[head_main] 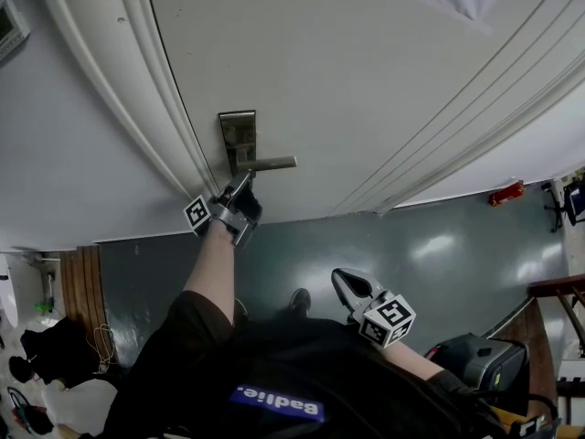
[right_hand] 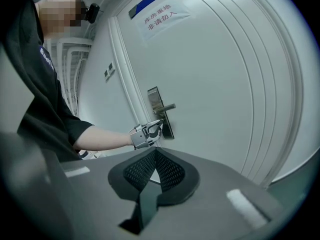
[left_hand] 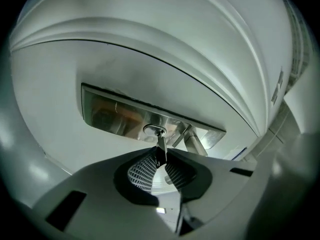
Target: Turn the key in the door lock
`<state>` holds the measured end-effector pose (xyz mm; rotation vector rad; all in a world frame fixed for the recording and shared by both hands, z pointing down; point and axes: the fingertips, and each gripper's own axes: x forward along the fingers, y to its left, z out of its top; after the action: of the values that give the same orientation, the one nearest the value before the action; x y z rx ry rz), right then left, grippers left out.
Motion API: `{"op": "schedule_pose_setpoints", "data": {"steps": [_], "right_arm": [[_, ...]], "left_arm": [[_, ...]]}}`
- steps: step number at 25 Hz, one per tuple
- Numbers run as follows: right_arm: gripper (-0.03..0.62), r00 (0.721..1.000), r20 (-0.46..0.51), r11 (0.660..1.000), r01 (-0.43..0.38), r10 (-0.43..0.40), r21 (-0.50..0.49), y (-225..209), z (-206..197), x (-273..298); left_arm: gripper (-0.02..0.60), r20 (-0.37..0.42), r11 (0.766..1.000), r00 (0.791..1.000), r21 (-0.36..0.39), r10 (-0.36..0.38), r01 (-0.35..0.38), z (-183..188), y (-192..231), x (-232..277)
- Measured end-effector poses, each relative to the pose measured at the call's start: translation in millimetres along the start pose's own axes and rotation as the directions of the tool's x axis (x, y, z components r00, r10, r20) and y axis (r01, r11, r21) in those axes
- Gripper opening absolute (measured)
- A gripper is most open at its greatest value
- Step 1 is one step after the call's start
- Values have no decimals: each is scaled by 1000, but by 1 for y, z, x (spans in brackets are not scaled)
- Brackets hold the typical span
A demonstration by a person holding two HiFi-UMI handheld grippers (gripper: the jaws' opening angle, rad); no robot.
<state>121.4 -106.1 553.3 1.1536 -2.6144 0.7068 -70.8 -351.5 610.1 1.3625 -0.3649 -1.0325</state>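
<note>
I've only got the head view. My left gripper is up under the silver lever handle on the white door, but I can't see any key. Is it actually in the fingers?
Observer: Yes. In the left gripper view the small metal key stands in the round keyhole, and the left gripper has its fingers closed on the key's head.
Operator: Where's that keyhole relative to the handle?
Observer: On the same brushed steel lock plate. The silver lever handle has its stem just right of it in that view.
Operator: And my right gripper?
Observer: The right gripper view shows the right gripper with fingers together, nothing between them, held back from the white door.
</note>
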Motion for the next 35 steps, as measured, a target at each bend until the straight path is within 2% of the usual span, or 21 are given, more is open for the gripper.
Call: {"op": "schedule_pose_setpoints", "data": {"steps": [4, 10, 15, 19, 23, 24, 25, 27, 28, 30, 31, 33, 35], "right_arm": [[2, 1000, 8, 1000, -3, 3, -17, 4, 2, 3], [2, 999, 25, 999, -28, 29, -28, 8, 8, 5], [3, 995, 45, 996, -89, 90, -23, 11, 17, 6], [2, 990, 57, 991, -127, 129, -51, 10, 22, 11], [2, 984, 71, 985, -162, 166, -58, 14, 28, 15], [3, 982, 75, 983, -170, 175, -62, 16, 30, 17], [2, 980, 77, 982, -177, 182, -66, 18, 31, 18], [2, 979, 77, 980, -182, 188, -75, 20, 32, 19], [2, 979, 78, 980, -183, 189, -79, 21, 32, 20], [2, 977, 79, 978, -190, 196, -82, 26, 34, 21], [2, 976, 79, 977, -198, 203, -75, 30, 35, 21], [2, 974, 80, 976, -207, 212, -67, 36, 39, 22], [2, 975, 81, 976, -201, 207, -81, 35, 38, 23]], "left_arm": [[48, 1, 998, 1000, 59, -2, 2, 1, -1, 1], [58, -41, 976, 993, 193, 108, -98, -6, 1, -6], [61, -82, 933, 975, 317, 205, -170, -26, -2, -22], [61, -109, 879, 956, 431, 274, -203, -52, -12, -40], [61, -105, 851, 953, 485, 286, -202, -79, -31, -54], [61, -110, 838, 949, 507, 296, -203, -86, -34, -56], [61, -113, 812, 939, 542, 324, -215, -92, -35, -61], [61, -107, 739, 910, 625, 401, -253, -103, -32, -72], [61, -105, 711, 899, 653, 425, -260, -110, -33, -77], [61, -115, 681, 894, 691, 432, -240, -128, -42, -82], [61, -121, 659, 894, 720, 431, -220, -137, -49, -84], [61, -128, 585, 896, 794, 426, -164, -151, -69, -84], [61, -136, 491, 893, 865, 430, -104, -165, -88, -83]]}}
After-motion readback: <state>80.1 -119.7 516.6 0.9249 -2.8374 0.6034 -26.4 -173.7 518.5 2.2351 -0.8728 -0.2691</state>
